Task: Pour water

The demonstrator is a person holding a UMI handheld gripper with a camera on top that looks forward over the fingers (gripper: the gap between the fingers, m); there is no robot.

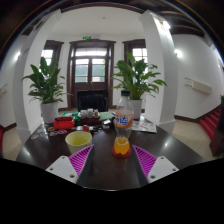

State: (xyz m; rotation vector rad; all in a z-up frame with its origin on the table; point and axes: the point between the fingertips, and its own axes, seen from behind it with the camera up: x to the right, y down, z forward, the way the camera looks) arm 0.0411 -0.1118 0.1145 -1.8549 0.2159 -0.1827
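The hand-held gripper (pixel 110 160) is spread, holding nothing; the upright orange bottle (pixel 122 138) stands just ahead, between its fingers, mid-table (pixel 110 175).

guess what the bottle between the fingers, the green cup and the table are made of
The bottle looks like clear plastic: see-through wall, orange liquid showing low inside. The green cup seems matte plastic or ceramic; opaque yellow-green, no sheen, hard to tell. The table looks like dark polished wood or laminate, faintly reflecting light. The gripper is open, the bottle standing between its fingers.
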